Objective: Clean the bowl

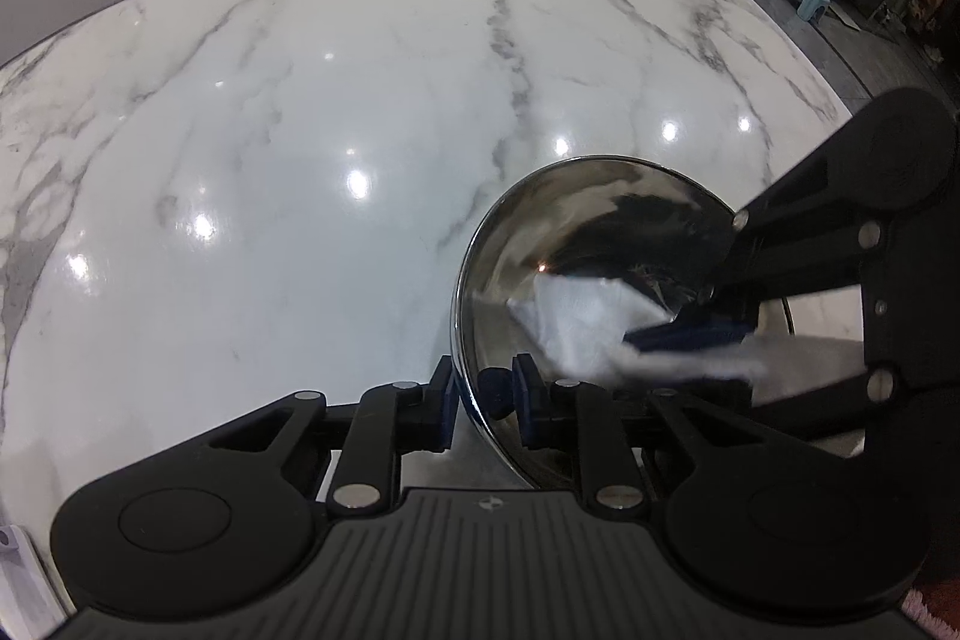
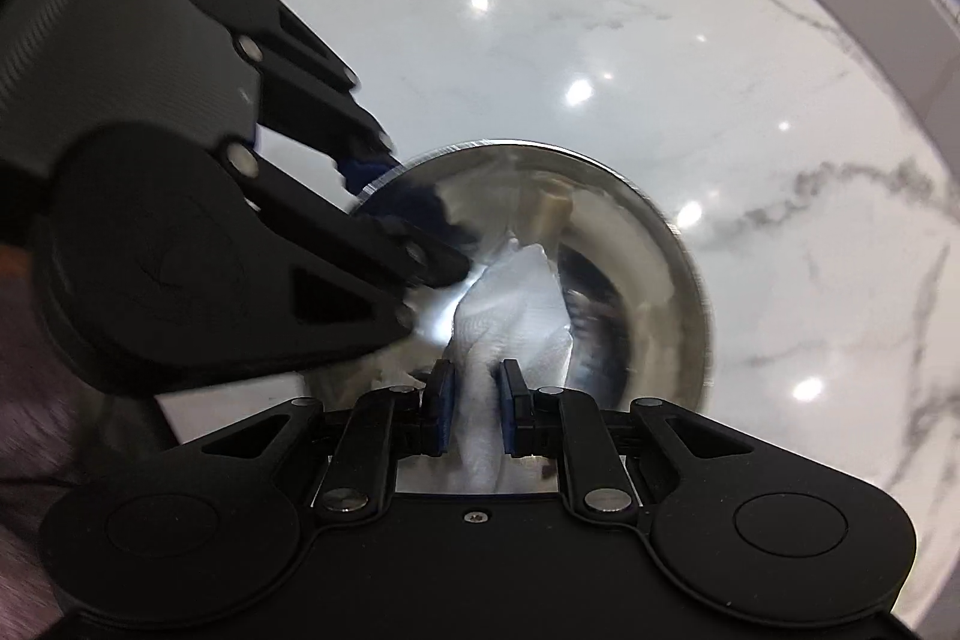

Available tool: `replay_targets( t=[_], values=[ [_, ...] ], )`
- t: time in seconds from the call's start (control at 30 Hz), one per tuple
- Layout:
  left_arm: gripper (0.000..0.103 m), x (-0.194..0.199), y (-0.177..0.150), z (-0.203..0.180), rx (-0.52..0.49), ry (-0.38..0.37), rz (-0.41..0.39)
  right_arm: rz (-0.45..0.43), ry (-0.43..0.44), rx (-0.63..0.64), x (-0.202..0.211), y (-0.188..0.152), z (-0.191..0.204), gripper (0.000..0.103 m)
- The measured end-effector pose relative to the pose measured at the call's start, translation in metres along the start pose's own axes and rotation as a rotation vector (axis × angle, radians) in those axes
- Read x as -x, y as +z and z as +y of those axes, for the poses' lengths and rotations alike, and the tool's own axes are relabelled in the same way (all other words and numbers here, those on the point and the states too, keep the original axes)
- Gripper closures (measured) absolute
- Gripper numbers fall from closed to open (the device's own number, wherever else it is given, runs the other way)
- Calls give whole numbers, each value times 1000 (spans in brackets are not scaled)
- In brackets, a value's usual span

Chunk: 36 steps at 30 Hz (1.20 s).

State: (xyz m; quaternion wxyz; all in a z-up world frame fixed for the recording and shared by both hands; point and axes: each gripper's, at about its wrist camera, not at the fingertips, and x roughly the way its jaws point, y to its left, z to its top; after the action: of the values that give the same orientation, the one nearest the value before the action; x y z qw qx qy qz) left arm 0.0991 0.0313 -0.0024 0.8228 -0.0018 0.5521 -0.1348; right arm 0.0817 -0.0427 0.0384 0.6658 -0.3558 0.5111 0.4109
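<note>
Two black fingers of the left gripper sit closest in the left wrist view, and they pinch the thin rim of the shiny metal bowl between their blue pads. They are almost closed, with only the rim in the gap. In the right wrist view, the right gripper is squeezed onto a white cloth, which bunches up and pokes down into the bowl. Its fingers are close together with the cloth in the middle.

Where is the bowl? It looks tipped up on its side, with its open mouth turned toward the right gripper, above the marble tabletop, toward the right edge, as the left wrist view shows it. I cannot tell if the bowl's bottom touches the tabletop.

What could go wrong? I think the rim is smooth and slippery, so a hard push with the cloth could twist the bowl out of the pinch, and it would drop and clang on the marble. The cloth could also slide out of the right fingers if it catches. The two grippers are very near each other, so they might bump.
</note>
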Motion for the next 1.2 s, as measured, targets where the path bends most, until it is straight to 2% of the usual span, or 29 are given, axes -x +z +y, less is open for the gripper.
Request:
replay_targets(
  t=[0.1,0.2,0.37,0.6,0.8,0.87,1.03,1.1,1.2],
  values=[
    [85,0,0,1,5,-1,4,0,-10,-9,0,0,-1,89],
    [77,-2,0,0,16,-16,25,-3,-13,-15,0,0,-1,89],
    [76,-3,-3,-3,6,-29,41,-3,-14,-13,0,1,2,89],
    [85,-3,0,0,8,-12,9,-8,-3,-29,1,2,5,89],
    [88,-4,6,0,9,9,-22,-49,148,-91,5,7,11,89],
    [88,-3,6,-1,6,13,-26,-53,163,-89,4,9,14,89],
    [88,-3,6,0,4,10,-29,-32,131,-58,2,10,21,89],
    [87,-3,5,0,1,11,-29,-19,96,-36,1,10,22,89],
    [87,-2,5,0,-1,11,-27,-1,-12,-4,0,9,22,89]
  ],
)
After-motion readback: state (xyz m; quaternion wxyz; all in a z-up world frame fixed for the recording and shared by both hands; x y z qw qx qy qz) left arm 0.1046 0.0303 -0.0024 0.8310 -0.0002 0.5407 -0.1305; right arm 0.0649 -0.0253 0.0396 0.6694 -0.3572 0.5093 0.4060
